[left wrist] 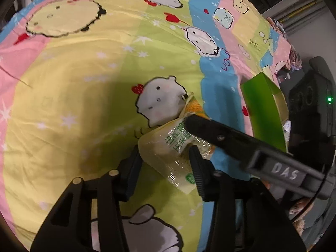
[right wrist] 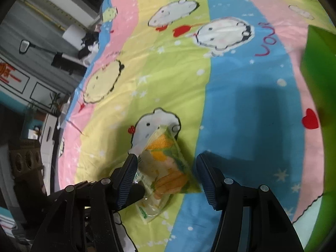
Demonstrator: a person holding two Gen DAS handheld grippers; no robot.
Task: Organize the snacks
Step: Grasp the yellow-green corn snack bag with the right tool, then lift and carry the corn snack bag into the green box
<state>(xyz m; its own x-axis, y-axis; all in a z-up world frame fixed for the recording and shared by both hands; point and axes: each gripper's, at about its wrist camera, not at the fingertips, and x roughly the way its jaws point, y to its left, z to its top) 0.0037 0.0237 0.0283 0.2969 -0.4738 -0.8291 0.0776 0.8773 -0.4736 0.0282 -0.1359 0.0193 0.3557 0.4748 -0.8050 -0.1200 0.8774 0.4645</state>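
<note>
Left wrist view, lower centre: the left gripper [left wrist: 166,163] has its two dark fingers closed around one snack packet [left wrist: 168,145] — a clear, crinkled bag with green print, lying on a pastel cartoon bedspread [left wrist: 84,84]. The packet's long axis runs diagonally, from lower right up toward the frame's centre. From the right, a finger of the right gripper [left wrist: 190,124] reaches across and touches the packet's upper end. Farther right stands one green box [left wrist: 262,113], open-topped, near the packet but apart from it.

Right wrist view, lower centre: the right gripper's jaws are parted with the packet between them — left pad against it, right pad clear. One packet, one box, two grippers.
</note>
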